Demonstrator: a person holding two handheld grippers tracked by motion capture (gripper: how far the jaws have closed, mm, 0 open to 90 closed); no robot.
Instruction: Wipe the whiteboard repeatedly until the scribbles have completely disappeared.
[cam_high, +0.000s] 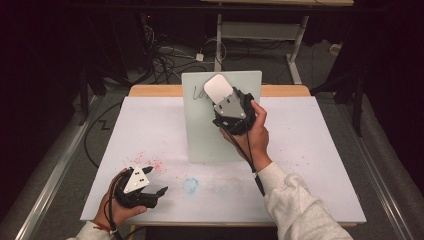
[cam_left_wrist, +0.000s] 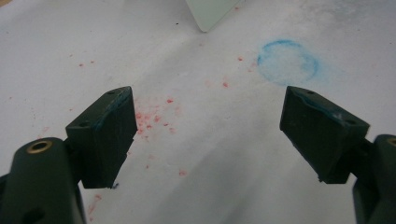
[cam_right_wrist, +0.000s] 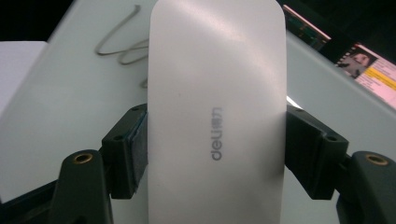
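- The right gripper (cam_high: 223, 97) is clamped on a white eraser (cam_high: 217, 87); both pads press on its long sides, and the eraser sticks out beyond the jaws.
- In the right gripper view the eraser (cam_right_wrist: 217, 107) carries a grey "deli" print and hides part of the board (cam_right_wrist: 70, 93) behind it.
- The eraser is held over the upper part of a pale green board (cam_high: 200, 135), near a grey scribble (cam_high: 198, 93); I cannot tell if it touches the board.
- The left gripper (cam_high: 152, 181) rests low on the table (cam_high: 300, 150), jaws wide apart, nothing between them.
- The white table has red specks (cam_left_wrist: 154, 116) and a blue ring mark (cam_left_wrist: 288, 61).
- Behind the table, the floor is dark, with cables (cam_high: 165, 57) and a desk frame (cam_high: 260, 30).
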